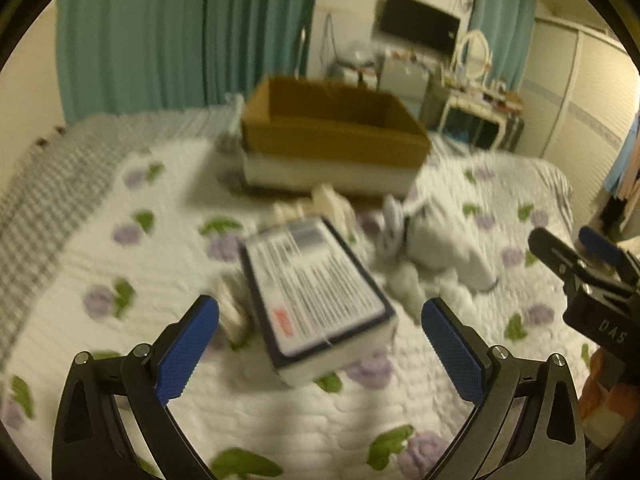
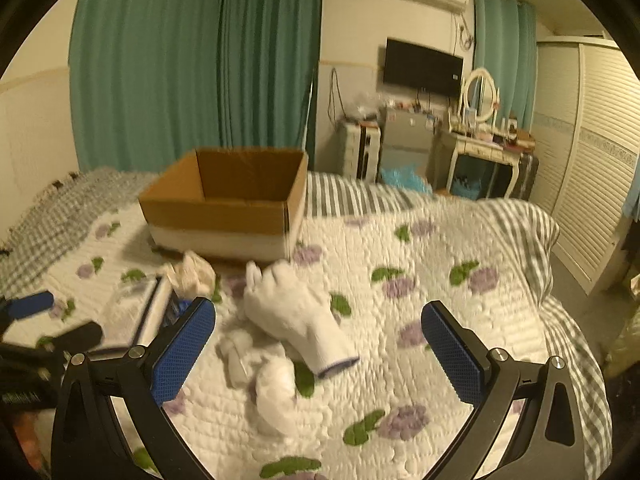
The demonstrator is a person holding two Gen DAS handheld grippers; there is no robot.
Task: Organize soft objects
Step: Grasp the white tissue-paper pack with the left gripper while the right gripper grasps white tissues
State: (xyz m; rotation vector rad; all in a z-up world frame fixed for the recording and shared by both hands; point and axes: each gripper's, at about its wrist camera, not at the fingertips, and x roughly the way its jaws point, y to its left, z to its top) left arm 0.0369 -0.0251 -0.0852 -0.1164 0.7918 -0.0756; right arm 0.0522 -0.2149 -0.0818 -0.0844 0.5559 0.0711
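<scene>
A quilted bed carries an open cardboard box. A white glove lies limp before the right gripper, whose fingers are spread, as are the left gripper's. Light and floppy, it probably grips best mid-palm.

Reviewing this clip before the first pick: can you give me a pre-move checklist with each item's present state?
1. Left gripper open and holding nothing: ok.
2. Right gripper open and holding nothing: ok.
3. Cardboard box open at the top, ready to receive items: ok.
4. Box inside clear of items: cannot tell, the floor is hidden.
5. White glove lies free on the quilt, ahead of the right gripper: ok.
6. Labelled package ahead of the left gripper is soft: cannot tell.
</scene>
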